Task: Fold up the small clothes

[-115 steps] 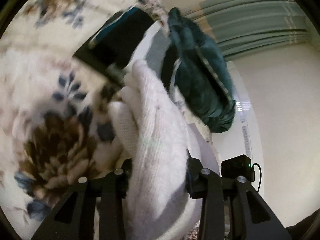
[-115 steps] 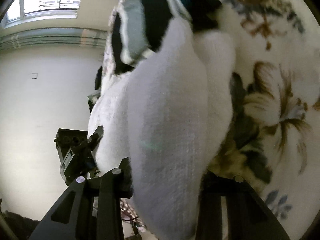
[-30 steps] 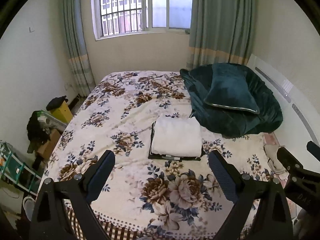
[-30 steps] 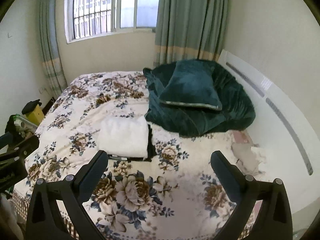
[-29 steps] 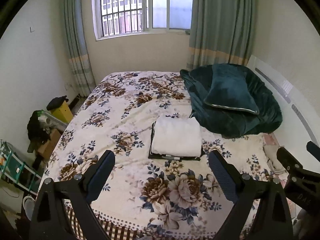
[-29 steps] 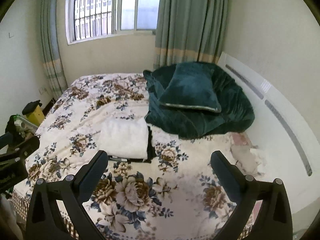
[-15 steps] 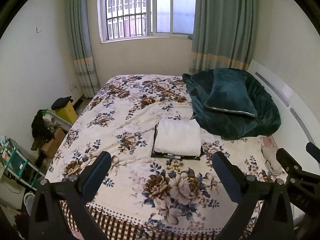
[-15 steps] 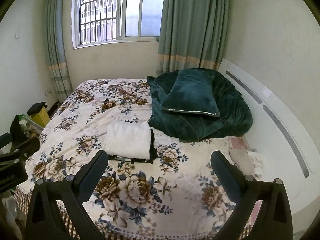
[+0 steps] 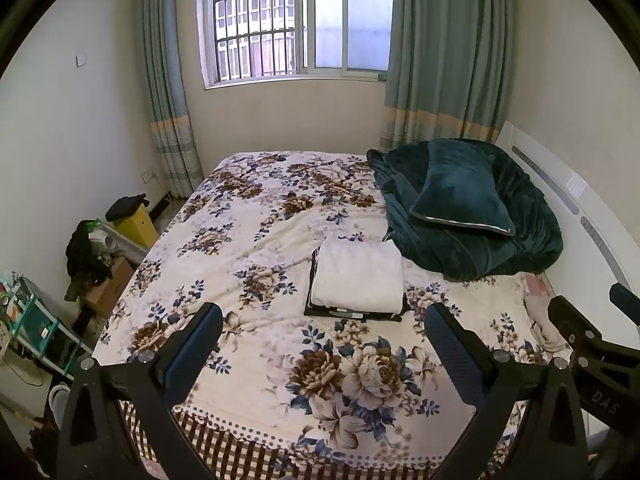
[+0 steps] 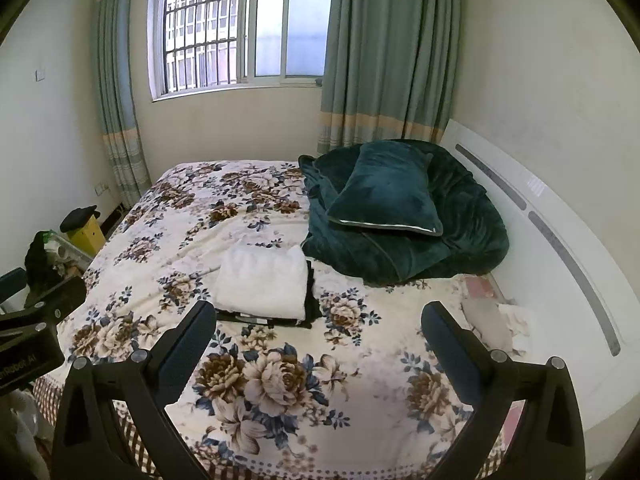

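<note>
A folded white garment (image 9: 357,276) lies on top of a folded dark garment (image 9: 352,313) in the middle of the floral bedspread (image 9: 256,240). The stack also shows in the right wrist view, the white garment (image 10: 262,282) above the dark one (image 10: 310,300). My left gripper (image 9: 323,326) is open and empty, held back from the bed's foot, well short of the stack. My right gripper (image 10: 319,322) is open and empty, also back from the bed. The right gripper's body (image 9: 588,340) shows at the right edge of the left wrist view.
A dark green blanket with a pillow (image 9: 464,200) is piled at the bed's right side by the white headboard (image 9: 580,208). Boxes, a yellow bin (image 9: 134,220) and clutter stand on the floor at left. A window with curtains (image 9: 296,20) is behind.
Earlier both grippers were shut on the white garment close to the bed. Now they are open and empty and have drawn back and up; the view of the room has widened slightly over the last second.
</note>
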Demonstrator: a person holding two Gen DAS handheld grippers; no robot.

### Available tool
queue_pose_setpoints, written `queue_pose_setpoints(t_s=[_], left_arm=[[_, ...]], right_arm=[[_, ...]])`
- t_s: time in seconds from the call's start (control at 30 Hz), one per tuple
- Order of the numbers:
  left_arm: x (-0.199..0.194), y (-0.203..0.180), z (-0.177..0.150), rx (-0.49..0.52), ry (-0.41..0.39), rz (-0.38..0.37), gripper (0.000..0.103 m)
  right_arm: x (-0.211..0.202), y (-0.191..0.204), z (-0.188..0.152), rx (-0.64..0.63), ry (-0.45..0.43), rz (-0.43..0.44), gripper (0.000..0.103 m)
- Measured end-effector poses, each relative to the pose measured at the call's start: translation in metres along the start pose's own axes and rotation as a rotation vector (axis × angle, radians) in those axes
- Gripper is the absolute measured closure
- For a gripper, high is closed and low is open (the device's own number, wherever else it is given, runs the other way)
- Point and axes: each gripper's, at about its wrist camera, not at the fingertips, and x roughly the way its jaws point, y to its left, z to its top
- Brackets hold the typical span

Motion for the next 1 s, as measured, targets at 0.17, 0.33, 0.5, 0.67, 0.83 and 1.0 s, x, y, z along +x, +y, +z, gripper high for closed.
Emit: queue_pose_setpoints(t_s=[0.17,0.33,0.5,0.67,0.83,1.0], left_arm=[[-0.001,0.0,0.001,0.0,0.003,0.001,0.0],[0.001,-0.002,0.003,0.002,0.01,-0.01,0.0],[0.001,-0.003,0.009,-0.001,0.005,-0.012,0.0],[0.001,-0.006,0.01,0.001,0.0,-0.014,0.0],[0.001,-0.007,0.01,0.004,-0.001,-0.004,0.0],[0.003,-0.007,0.011,0.003,0.008,-0.008,0.0]], right_arm=[[0.004,0.001,0.005,-0.003,0.003,0.007,0.0],[0.007,0.001,0.006,-0.006,0.0,0.008,0.0],[0.009,-0.001,0.009,-0.009,0.007,0.02,0.0],[0.012,0.0,0.013,-0.013,0.002,0.023,0.0],[0.016,0.0,0.014,-0.004,0.014,0.028,0.0],[0.017,-0.003,0.012,0.005,0.02,0.021,0.0]])
